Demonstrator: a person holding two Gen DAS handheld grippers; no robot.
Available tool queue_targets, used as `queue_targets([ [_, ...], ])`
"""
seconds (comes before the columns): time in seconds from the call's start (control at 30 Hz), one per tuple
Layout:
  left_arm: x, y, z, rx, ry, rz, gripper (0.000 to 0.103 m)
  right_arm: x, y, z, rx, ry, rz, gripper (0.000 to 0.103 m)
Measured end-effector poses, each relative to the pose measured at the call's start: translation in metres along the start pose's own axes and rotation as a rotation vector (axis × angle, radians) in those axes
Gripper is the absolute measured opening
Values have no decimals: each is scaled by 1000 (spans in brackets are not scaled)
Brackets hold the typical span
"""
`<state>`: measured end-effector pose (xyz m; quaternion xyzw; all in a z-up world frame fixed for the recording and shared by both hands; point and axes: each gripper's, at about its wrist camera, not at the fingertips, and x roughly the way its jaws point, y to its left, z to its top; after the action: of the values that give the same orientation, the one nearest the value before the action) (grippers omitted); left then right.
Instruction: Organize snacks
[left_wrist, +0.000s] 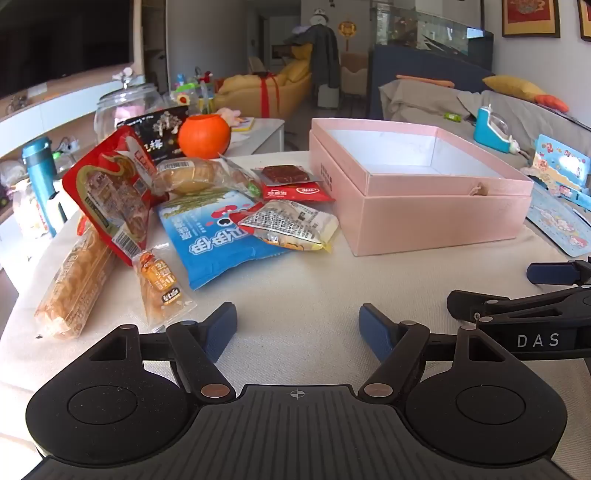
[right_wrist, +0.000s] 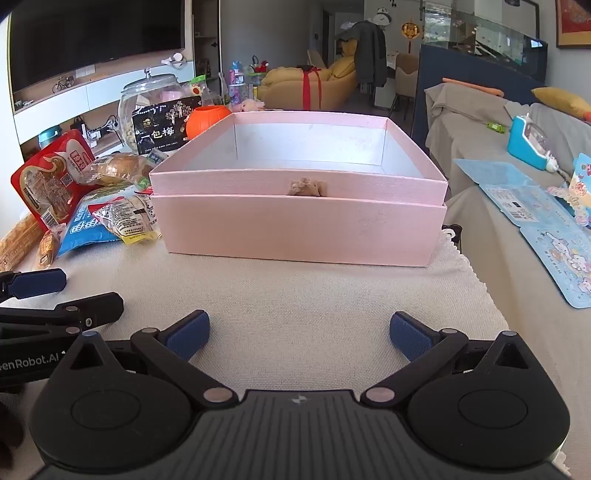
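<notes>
pink box (right_wrist: 299, 229) sits empty on the cloth, the snack pile (left_wrist: 207, 206) heaped just to its left. left gripper (left_wrist: 297, 326) and right gripper (right_wrist: 298, 334) both hang spread wide, holding nothing. risk, as i judge it: slick overlapping packets could slide or drag neighbours when one is pinched, and the orange (left_wrist: 204, 136) behind the pile might roll. pile's far side is hidden.

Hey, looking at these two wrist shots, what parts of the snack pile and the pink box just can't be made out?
- Pink box floor: right wrist view, near wall hides the front part.
- Black plum packet: right wrist view, lower edge behind bread and the box corner.
- Long biscuit pack: right wrist view, cut by the left edge.
- Blue packet: left wrist view, partly under other snacks.
</notes>
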<state>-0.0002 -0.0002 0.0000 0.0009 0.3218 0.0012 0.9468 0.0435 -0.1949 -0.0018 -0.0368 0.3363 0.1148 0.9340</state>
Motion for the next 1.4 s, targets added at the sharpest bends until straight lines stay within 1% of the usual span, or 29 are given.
queue_targets([
  [0.03,0,0,0,0,0,0,79,0,1,0,-13,7,-11,103],
  [0.17,0,0,0,0,-1,0,79,0,0,0,4,3,4,103],
  [1.4,0,0,0,-2,1,-2,79,0,0,0,6,3,5,103],
])
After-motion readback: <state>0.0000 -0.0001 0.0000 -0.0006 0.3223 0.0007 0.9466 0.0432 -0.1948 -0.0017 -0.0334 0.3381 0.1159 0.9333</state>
